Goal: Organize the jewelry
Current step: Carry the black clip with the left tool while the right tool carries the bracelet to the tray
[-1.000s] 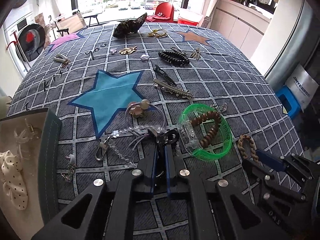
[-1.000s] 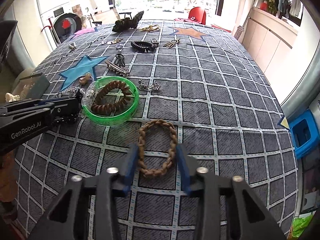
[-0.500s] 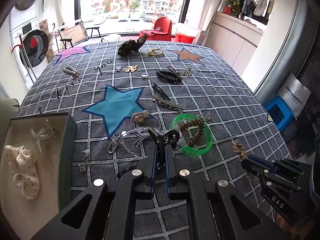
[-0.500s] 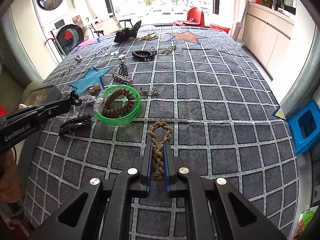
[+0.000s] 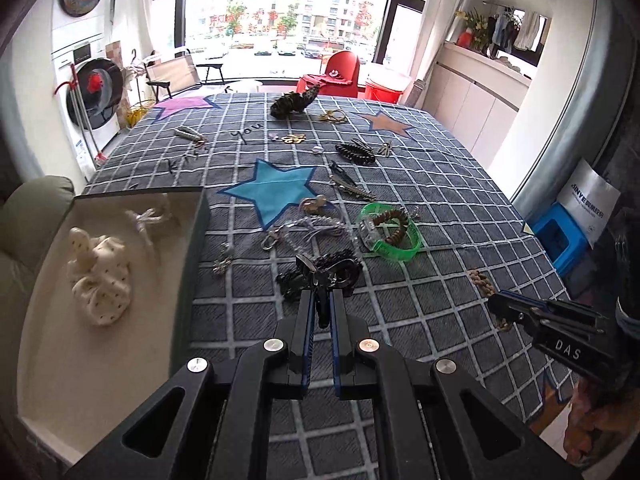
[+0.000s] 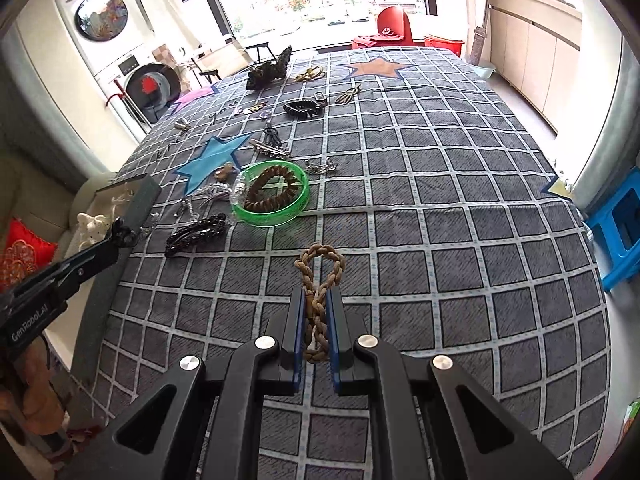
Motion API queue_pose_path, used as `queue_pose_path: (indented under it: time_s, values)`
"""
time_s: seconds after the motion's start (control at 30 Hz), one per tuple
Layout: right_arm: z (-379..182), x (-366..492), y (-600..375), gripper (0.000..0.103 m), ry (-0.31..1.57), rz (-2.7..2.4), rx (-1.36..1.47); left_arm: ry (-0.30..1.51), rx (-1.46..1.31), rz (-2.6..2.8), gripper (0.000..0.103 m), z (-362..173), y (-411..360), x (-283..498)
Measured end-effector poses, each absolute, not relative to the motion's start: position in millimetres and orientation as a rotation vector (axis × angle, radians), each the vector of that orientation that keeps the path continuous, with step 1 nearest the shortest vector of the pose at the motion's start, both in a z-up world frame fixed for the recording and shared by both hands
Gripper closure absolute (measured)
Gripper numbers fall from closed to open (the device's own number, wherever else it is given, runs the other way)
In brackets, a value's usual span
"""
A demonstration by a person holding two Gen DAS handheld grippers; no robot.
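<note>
My left gripper [image 5: 320, 300] is shut on a small black hair clip [image 5: 325, 274] and holds it above the checked cloth, right of the open box [image 5: 192, 264]. A black beaded hair clip [image 6: 196, 234] lies on the cloth below it. My right gripper [image 6: 317, 300] is shut on a brown braided bracelet [image 6: 320, 266] and holds it above the cloth. The box holds a dotted white scrunchie [image 5: 100, 276] and a white bow [image 5: 150, 218]. In the right wrist view the left gripper [image 6: 120, 236] is at the left, near the box.
A green bangle [image 5: 390, 234] with a brown spiral tie inside lies mid-cloth. Silver chains [image 5: 308, 228], metal clips [image 5: 352, 186], a black spiral tie [image 5: 354, 152], keys and gold pieces lie farther back. A blue stool [image 6: 618, 224] stands right of the table.
Both grippers have risen from the cloth. The right gripper closed on the braided bracelet and lifted it. The left gripper carried its black clip up and left, toward the box.
</note>
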State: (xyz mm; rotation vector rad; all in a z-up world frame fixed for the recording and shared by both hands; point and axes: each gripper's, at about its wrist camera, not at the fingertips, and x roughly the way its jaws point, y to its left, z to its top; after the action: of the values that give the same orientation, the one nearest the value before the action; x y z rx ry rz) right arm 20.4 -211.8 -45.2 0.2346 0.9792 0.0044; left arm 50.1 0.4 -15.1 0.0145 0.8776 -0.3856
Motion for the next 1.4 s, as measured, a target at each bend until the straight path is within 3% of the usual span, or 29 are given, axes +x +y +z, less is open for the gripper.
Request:
queue_pose_path:
  time_s: [0.9,1.4]
  values:
    - [-5.4,47.2,-43.3,0.092,0.960,0.337,0.089,0.839,-0.108,-0.137,0.094,-25.2,154.5,19.3]
    - [-42.0,106.9,63.9,0.092,1.108,0.496,0.018,0.914,-0.151,-0.008,0.094,-60.8,213.0,59.5]
